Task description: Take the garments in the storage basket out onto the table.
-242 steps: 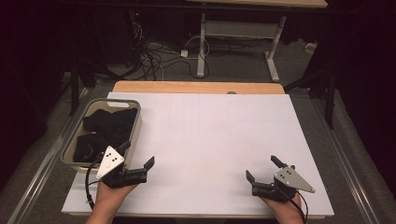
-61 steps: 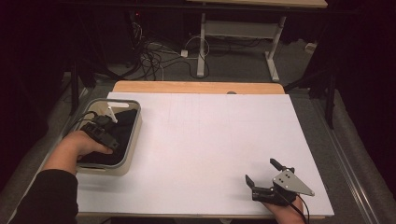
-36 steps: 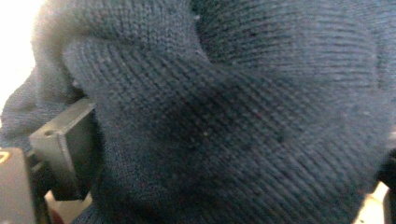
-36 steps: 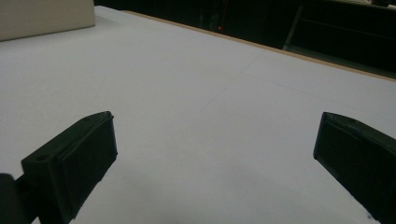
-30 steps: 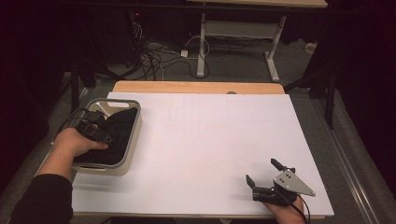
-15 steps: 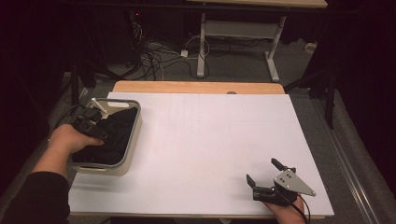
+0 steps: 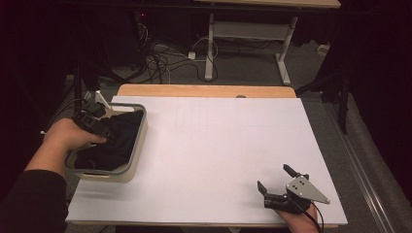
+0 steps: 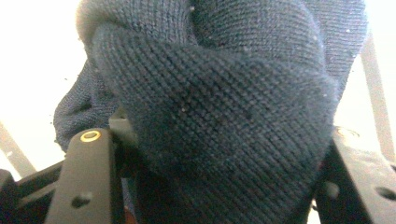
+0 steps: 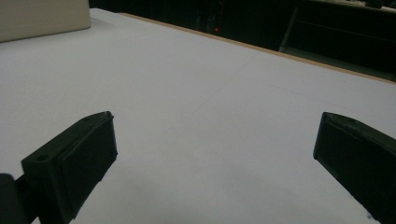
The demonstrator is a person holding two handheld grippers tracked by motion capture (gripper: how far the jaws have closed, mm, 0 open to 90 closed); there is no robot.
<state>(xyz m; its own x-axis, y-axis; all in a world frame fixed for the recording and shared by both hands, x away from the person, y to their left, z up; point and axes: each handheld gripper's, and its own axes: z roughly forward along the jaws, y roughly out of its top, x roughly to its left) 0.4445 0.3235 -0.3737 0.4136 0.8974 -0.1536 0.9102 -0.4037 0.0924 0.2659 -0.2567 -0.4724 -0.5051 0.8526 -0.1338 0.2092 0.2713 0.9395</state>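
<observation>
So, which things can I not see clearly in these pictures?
- Left claw, high view: its tips are lost in the dark knitted cloth inside the grey bin.
- Knitted cloth, left claw view: so close that its whole shape and its ends are cut off by the edges.
- What else the bin holds: hidden under the cloth.
- Bin, right claw view: cut off by the top-left corner.

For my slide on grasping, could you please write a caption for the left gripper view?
Left tongs closed on a bunched fold of dark knitted fabric, seen from very close.
</observation>
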